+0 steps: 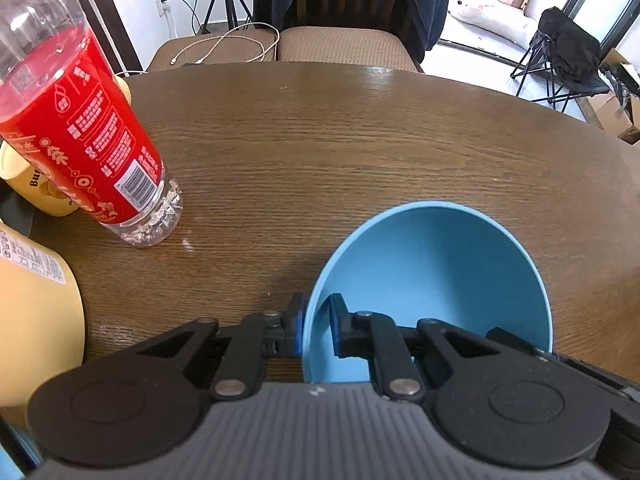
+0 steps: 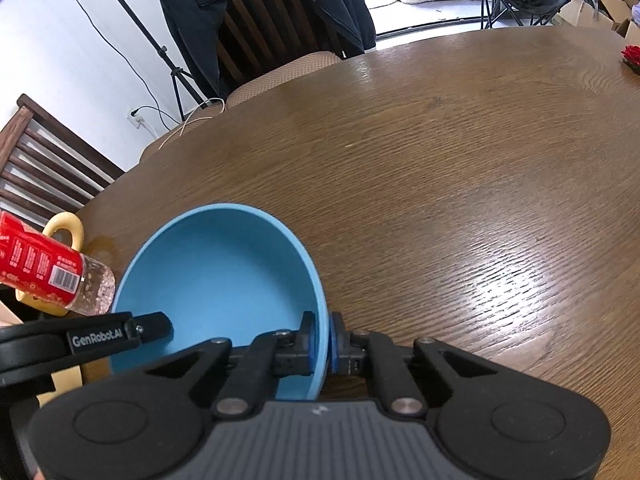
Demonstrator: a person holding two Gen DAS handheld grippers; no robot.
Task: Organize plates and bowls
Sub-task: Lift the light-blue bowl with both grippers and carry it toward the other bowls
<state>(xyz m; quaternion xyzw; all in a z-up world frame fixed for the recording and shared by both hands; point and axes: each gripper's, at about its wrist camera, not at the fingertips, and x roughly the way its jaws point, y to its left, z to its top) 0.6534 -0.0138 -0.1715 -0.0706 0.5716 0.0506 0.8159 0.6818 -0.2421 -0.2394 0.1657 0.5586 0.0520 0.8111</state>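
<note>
A light blue bowl (image 1: 432, 280) (image 2: 216, 272) sits on the brown wooden table (image 1: 360, 140). My left gripper (image 1: 316, 322) is shut on the bowl's left rim, with one pad outside the wall and one inside. My right gripper (image 2: 323, 340) is shut on the opposite, right rim in the same way. In the right wrist view, a black finger of the left gripper (image 2: 148, 328) reaches over the bowl's left edge. The bowl has nothing in it. No plate is in view.
A clear bottle with a red label (image 1: 80, 120) (image 2: 48, 272) stands left of the bowl, with a yellow mug (image 1: 40, 196) (image 2: 64, 228) behind it. A pale yellow container (image 1: 36, 320) is at the near left. Chairs (image 1: 344, 44) line the table's far edge. A small red object (image 2: 632, 56) sits far right.
</note>
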